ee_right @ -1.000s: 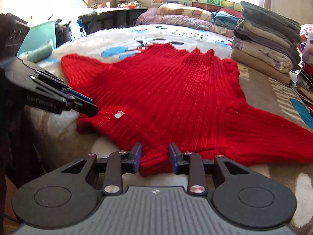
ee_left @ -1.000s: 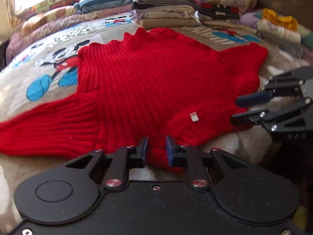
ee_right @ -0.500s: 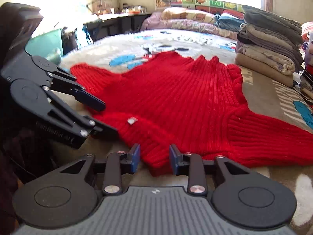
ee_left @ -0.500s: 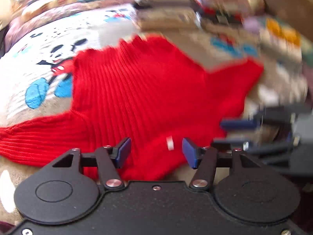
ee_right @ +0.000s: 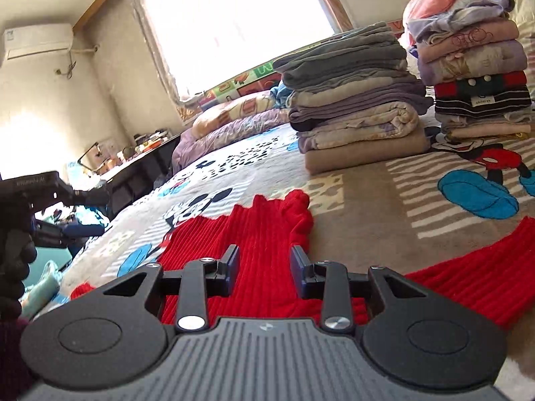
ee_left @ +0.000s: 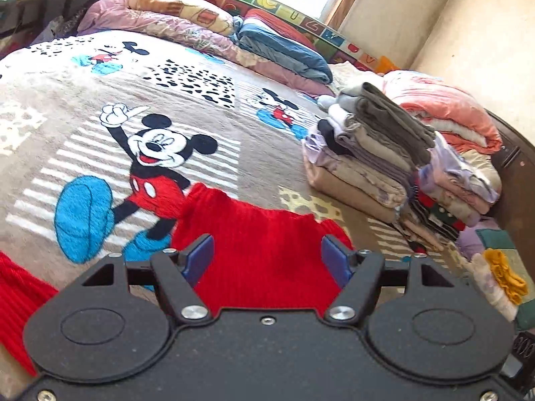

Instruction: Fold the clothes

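A red ribbed knit sweater (ee_left: 257, 244) lies flat on the Mickey Mouse blanket (ee_left: 100, 107). One sleeve (ee_left: 16, 304) shows at the lower left of the left wrist view. My left gripper (ee_left: 267, 260) is open and empty above the sweater's far part. In the right wrist view the sweater (ee_right: 254, 244) spreads ahead, with its other sleeve (ee_right: 474, 274) to the right. My right gripper (ee_right: 264, 270) is open and empty above the sweater. The left gripper also shows at the left edge of the right wrist view (ee_right: 83, 214).
Stacks of folded clothes (ee_left: 374, 163) stand on the bed to the right, seen also in the right wrist view (ee_right: 354, 100), with a second stack (ee_right: 474, 67) beside them. Rolled quilts (ee_left: 187, 23) lie along the far edge. A dark desk (ee_right: 140, 163) stands at the left.
Both grippers have opened and let go of the sweater's near edge. Both have risen and moved forward over the sweater, now looking across the bed. The left gripper has opened widest.
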Demonstrator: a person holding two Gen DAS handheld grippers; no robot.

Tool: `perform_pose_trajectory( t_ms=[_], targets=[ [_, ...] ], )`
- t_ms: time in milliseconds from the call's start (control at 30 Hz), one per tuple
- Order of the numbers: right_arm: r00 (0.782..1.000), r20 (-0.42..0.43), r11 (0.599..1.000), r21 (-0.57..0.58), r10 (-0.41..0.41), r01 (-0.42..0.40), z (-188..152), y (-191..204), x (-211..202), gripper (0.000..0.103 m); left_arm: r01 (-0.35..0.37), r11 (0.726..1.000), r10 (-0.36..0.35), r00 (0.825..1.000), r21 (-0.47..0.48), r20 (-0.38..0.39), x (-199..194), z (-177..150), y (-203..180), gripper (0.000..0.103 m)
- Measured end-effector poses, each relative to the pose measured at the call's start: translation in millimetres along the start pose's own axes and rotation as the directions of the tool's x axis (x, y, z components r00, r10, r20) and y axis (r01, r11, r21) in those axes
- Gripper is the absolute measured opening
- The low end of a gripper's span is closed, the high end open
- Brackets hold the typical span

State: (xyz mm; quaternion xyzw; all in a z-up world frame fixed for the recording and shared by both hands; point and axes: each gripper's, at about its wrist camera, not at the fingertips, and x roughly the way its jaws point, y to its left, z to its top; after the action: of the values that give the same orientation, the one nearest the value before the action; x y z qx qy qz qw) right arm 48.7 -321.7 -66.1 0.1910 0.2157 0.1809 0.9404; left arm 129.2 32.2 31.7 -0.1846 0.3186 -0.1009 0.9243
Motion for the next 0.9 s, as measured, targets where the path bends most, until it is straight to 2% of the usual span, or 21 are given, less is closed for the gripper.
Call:
perform_pose_trajectory(
  t_ms=[200, 267, 300, 533, 600, 667, 733, 800, 833, 867, 900],
  targets=[
    [1.0, 0.009, 1.0, -0.007, 0.029, -0.028, 32, -14, 49, 0.038, -0.075, 0.995, 0.073, 0.997, -0.068, -0.033, 50, 30, 46, 0.07],
    [0.999, -0.011, 0.999, 0.008, 0.05, -0.05, 43, -18, 71, 0.042, -0.083, 0.994, 0.079, 0.995, -0.067, -0.065, 68, 39, 55, 0.07],
    [0.998, -0.03, 0.998, 0.023, 0.061, -0.06, 47, -21, 82, 0.047, -0.083, 0.994, 0.077, 0.994, -0.071, -0.08, 76, 42, 58, 0.07],
    [0.982, -0.148, 0.985, 0.142, 0.117, -0.095, 70, -53, 146, 0.049, -0.036, 0.996, 0.019, 0.978, -0.077, -0.208, 131, 47, 78, 0.07],
    [0.975, -0.178, 0.984, 0.144, 0.13, -0.105, 72, -55, 160, 0.051, -0.023, 0.998, 0.01, 0.974, -0.056, -0.228, 139, 47, 76, 0.07],
    [0.967, -0.216, 0.985, 0.13, 0.138, -0.111, 72, -55, 173, 0.058, -0.009, 0.999, -0.003, 0.97, -0.048, -0.245, 143, 45, 78, 0.07],
    [0.964, -0.24, 0.989, 0.112, 0.118, -0.093, 70, -55, 183, 0.059, 0.001, 0.999, -0.014, 0.966, -0.051, -0.257, 146, 43, 80, 0.07],
    [0.955, -0.27, 0.983, 0.168, 0.119, -0.075, 64, -66, 197, 0.059, 0.002, 0.999, -0.013, 0.964, -0.04, -0.266, 152, 41, 81, 0.07],
    [0.95, -0.275, 0.973, 0.214, 0.147, -0.089, 59, -71, 201, 0.059, 0.0, 1.0, -0.008, 0.963, -0.031, -0.269, 156, 41, 80, 0.068],
    [0.945, -0.273, 0.961, 0.255, 0.181, -0.11, 55, -76, 204, 0.052, 0.0, 1.0, -0.007, 0.964, -0.025, -0.267, 158, 40, 80, 0.064],
    [0.939, -0.27, 0.946, 0.296, 0.215, -0.131, 51, -81, 207, 0.041, 0.008, 1.0, -0.014, 0.968, -0.024, -0.251, 155, 41, 79, 0.037]
  ],
)
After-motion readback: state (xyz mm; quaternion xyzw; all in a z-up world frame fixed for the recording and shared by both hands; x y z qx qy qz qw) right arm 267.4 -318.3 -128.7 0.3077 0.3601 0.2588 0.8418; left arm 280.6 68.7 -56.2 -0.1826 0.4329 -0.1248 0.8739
